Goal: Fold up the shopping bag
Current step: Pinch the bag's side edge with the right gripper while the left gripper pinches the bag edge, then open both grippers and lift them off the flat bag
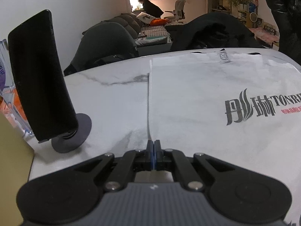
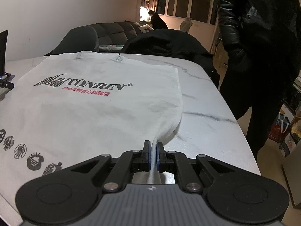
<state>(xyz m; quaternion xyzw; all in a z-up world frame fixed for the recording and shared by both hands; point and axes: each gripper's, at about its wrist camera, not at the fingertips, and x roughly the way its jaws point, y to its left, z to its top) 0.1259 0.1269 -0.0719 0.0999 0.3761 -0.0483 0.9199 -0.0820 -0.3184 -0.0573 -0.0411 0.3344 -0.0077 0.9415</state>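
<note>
A white non-woven shopping bag with black "TONRIN" lettering and red print lies flat on the marble table. Its handles point toward the far edge. My left gripper is shut at the bag's near left edge, where the edge runs straight into the closed blue pads. My right gripper is shut on the bag's near right edge. There the fabric is pinched into a raised ridge that passes between the pads.
A black phone on a round stand sits left of the bag, with a clear box behind it. Chairs with a dark coat line the far edge. A person in a black jacket stands by the table's right side.
</note>
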